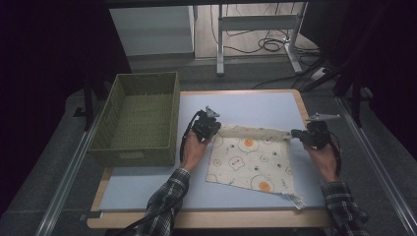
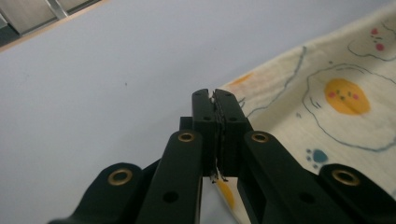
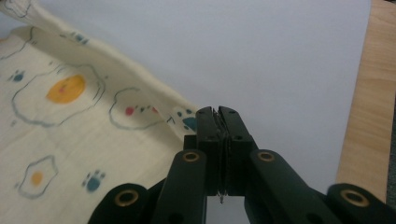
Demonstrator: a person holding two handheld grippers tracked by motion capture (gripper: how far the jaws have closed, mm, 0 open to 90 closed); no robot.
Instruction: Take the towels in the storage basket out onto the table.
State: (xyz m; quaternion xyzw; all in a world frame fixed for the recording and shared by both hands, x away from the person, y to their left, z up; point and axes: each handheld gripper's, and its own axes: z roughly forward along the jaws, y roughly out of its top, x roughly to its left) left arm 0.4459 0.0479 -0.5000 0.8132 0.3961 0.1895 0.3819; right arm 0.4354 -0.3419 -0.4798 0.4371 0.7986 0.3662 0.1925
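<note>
Dim high view, dark surroundings, soft shadows, brighter close views, blurred foreground

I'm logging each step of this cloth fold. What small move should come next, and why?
Probably carry both corners toward the near edge. The left claw and right claw are each shut on a far corner of the cloth, its far edge lifted while the rest lies flat.

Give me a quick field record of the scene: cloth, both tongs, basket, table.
cloth: cream fabric square printed with fried eggs and paw marks, far edge lifted, near part flat on table
left tongs: shut on cloth's far left corner
right tongs: shut on cloth's far right corner
basket: green woven rectangular basket, left of cloth, nothing visible inside
table: pale blue top with wooden rim
</note>
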